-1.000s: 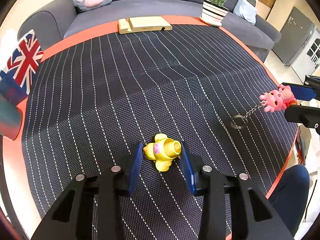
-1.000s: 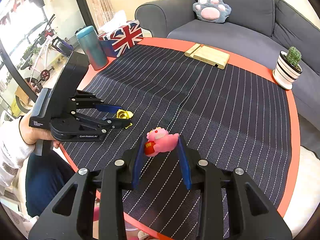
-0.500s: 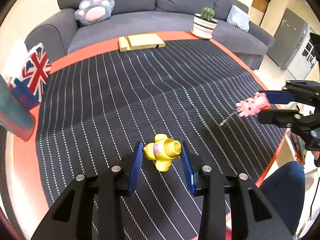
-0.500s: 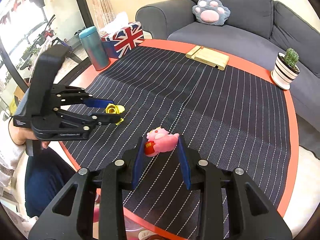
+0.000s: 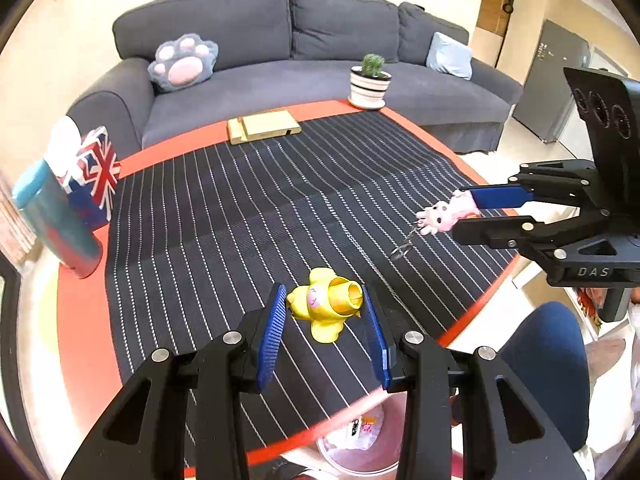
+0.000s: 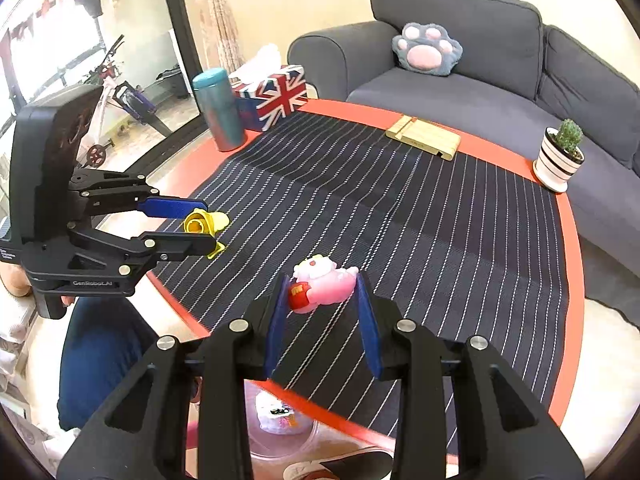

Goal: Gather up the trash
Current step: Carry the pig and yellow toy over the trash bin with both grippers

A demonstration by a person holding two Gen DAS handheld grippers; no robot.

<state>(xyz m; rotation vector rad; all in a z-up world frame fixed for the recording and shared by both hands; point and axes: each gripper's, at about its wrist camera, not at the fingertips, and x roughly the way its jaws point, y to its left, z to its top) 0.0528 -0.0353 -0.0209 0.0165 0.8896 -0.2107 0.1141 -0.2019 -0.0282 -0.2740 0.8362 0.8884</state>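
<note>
Left tongs point(image 5: 325, 312) are clamped on a yellow toy point(image 5: 326, 306) and right tongs point(image 6: 322, 296) on a pink toy point(image 6: 322, 288), both held above the bench's point(image 6: 566, 240) near edge, over a pink bin point(image 6: 280, 436).

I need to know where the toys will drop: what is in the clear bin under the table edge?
The clear bin holds crumpled white-pink wrapper trash; gripper arms cover the rest.

Two wrist fisheye views, crossed over one table

The round red table with its dark striped cloth point(image 5: 248, 208) is viewed closely from its near edge by both cameras; each gripper is caught in the other's view, and the grey fabric sofa point(image 6: 500, 92) is shared.
</note>
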